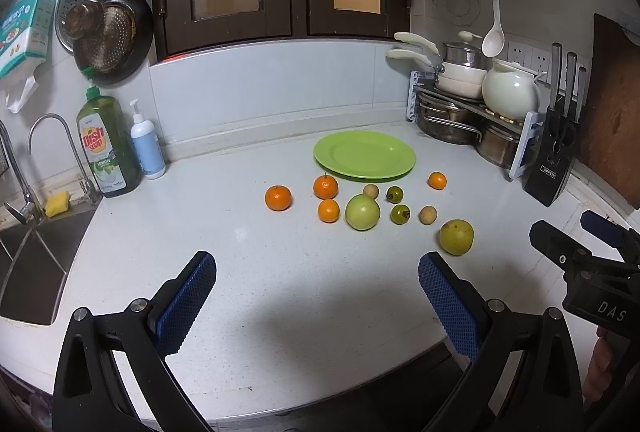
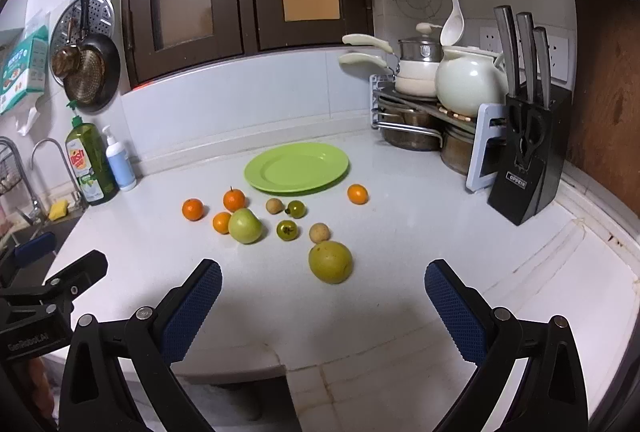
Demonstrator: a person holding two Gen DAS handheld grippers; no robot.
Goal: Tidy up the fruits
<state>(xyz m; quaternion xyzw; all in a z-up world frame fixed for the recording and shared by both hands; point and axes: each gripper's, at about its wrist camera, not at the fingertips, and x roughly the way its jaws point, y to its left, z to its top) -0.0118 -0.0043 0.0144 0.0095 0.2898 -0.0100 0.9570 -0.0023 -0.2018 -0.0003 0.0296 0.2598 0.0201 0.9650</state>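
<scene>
A green plate (image 1: 365, 154) (image 2: 297, 167) lies empty on the white counter. In front of it lie several fruits: small oranges (image 1: 278, 197) (image 2: 234, 200), a green apple (image 1: 362, 212) (image 2: 245, 226), a yellow-green citrus (image 1: 456, 237) (image 2: 330, 262), two dark green tomatoes (image 1: 400, 213) (image 2: 287, 230) and two small tan fruits (image 1: 427, 215) (image 2: 319, 232). My left gripper (image 1: 317, 296) is open and empty, near the counter's front edge. My right gripper (image 2: 323, 302) is open and empty, just short of the citrus.
A sink (image 1: 28, 264) with tap, dish soap bottle (image 1: 107, 147) and pump bottle (image 1: 147, 147) are at left. A pot rack with a white kettle (image 2: 468, 83) and a knife block (image 2: 528, 167) stand at the right back.
</scene>
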